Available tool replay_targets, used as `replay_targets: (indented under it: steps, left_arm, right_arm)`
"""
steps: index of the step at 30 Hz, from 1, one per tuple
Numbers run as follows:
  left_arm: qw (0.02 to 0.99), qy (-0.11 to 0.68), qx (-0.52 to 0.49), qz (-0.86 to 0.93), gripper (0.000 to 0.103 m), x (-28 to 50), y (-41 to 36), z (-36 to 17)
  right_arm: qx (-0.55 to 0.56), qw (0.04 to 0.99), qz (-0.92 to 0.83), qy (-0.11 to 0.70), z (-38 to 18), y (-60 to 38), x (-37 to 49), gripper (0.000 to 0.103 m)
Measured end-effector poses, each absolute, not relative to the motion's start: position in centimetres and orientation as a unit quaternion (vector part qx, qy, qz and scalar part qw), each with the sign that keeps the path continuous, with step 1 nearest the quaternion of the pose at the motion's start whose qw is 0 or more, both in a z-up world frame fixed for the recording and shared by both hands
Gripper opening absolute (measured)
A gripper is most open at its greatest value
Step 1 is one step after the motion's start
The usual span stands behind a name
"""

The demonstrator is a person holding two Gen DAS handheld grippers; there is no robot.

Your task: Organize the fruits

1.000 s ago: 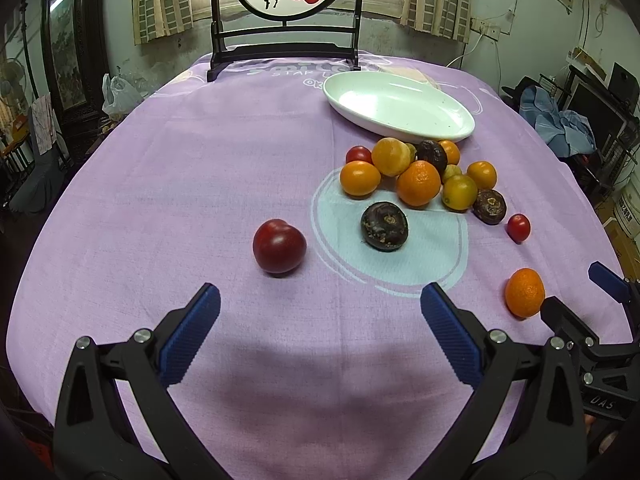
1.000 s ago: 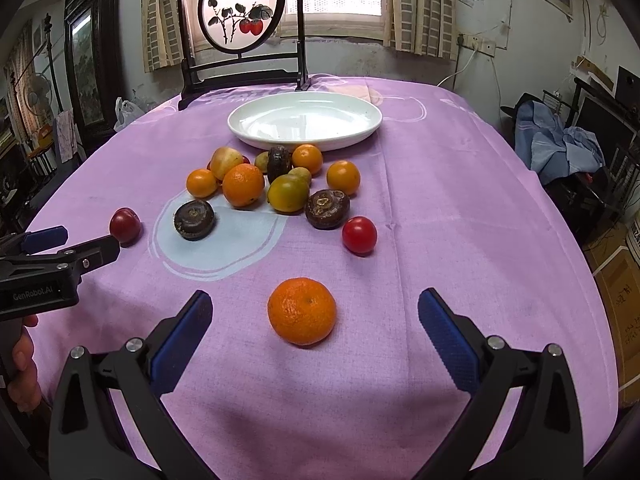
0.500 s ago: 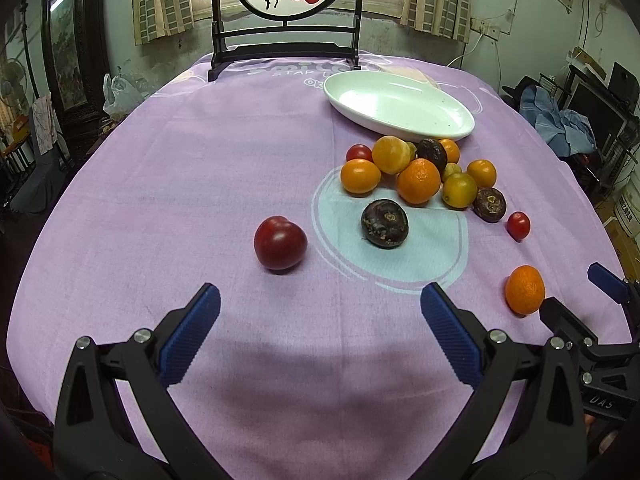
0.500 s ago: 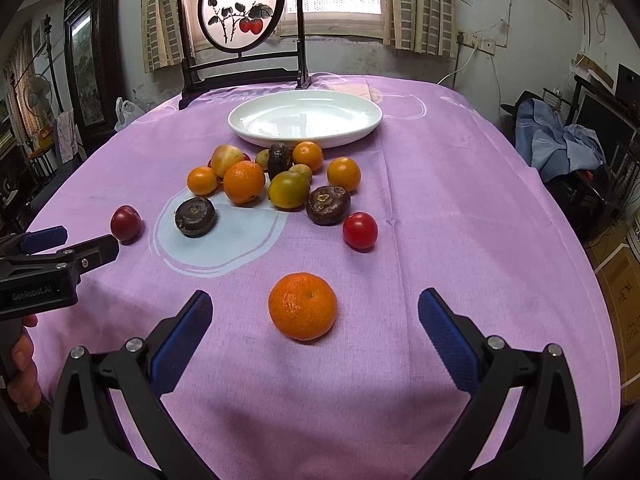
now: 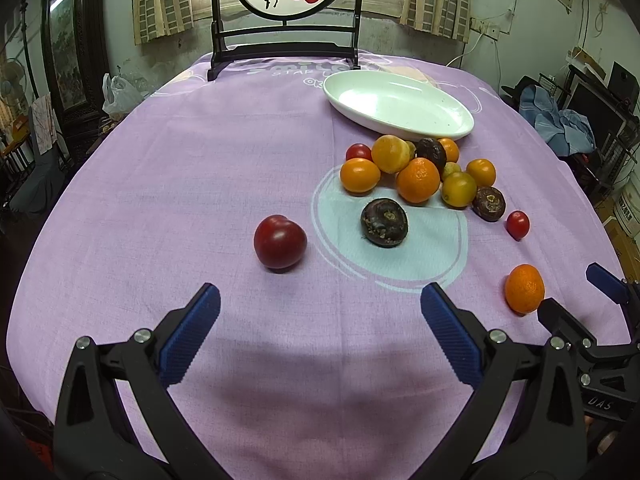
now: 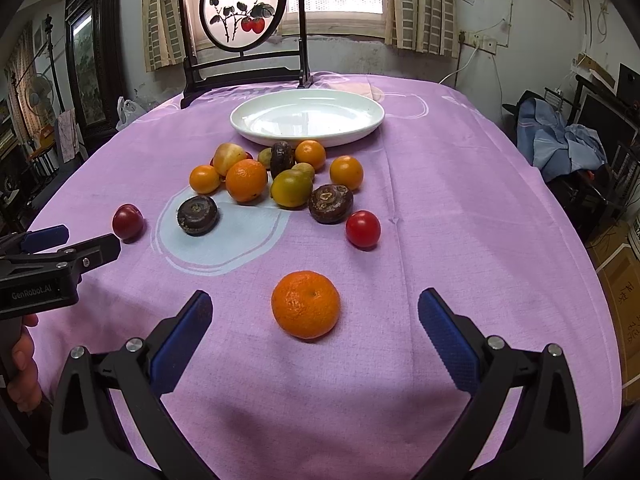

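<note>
While both tools hang wide open and empty over the purple tablecloth [image 6: 460, 184], I size up what to lift, biggest first. Far ahead of my right gripper [image 6: 314, 334] sits the white plate [image 6: 256, 130], bare, stiff and likely breakable, so I judge it best left where it is. Just ahead of that gripper, centred between its spread jaws and not touching either, lies the mandarin [image 6: 306, 304]: light, soft-skinned, a little springy, so I would close gently across its widest part. Ahead of my left gripper [image 5: 320, 318], slightly to its left finger's side, rests the dark red plum [image 5: 280, 247]; its smooth skin looks slippery and bruisable, so I would grip it across the middle. Beyond and right of the mandarin sits a small cherry tomato [image 6: 363, 229], the most crushable.
</note>
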State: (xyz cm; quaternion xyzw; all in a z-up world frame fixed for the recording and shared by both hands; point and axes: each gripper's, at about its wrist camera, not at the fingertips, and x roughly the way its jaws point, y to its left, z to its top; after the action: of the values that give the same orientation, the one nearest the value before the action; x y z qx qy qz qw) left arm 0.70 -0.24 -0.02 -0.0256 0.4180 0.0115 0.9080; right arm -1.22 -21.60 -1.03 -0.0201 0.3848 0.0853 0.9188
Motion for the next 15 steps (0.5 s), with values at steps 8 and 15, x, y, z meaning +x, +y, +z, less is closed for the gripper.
replay_targets:
  steps: [8,15]
  left_arm:
    - [0.908,0.418,-0.025,0.011,0.101,0.7,-0.25,-0.01]
    - [0.908,0.418,-0.025,0.011,0.101,0.63,-0.24,-0.05]
  right_arm:
    - [-0.019,0.919,0.086,0.385,-1.02,-21.58,-1.19,0.102]
    - [-0.02,0.918,0.086,0.387,-0.98,-21.5,-1.21,0.102]
